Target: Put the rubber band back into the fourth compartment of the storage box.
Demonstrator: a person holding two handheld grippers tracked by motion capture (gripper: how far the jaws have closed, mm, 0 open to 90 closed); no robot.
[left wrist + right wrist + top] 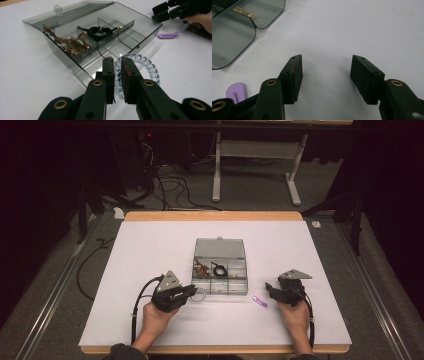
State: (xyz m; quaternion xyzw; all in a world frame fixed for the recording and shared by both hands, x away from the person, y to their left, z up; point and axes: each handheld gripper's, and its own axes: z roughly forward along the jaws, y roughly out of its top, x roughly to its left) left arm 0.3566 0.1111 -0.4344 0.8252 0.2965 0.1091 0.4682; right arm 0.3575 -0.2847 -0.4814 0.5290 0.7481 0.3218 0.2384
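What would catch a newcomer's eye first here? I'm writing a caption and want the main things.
The smoky clear compartment box lies open mid-table, with a brown tangle and a black bracelet in its back compartments. Just in front of it, the left gripper is shut on a clear coiled hair tie. The right gripper stands open beside a purple clip.

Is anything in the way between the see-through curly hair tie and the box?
Yes, the box's near wall. The left tool is shut on the clear coil hair tie just outside it, so the tie must go up over that wall. The lid is open, and the front compartments look empty.
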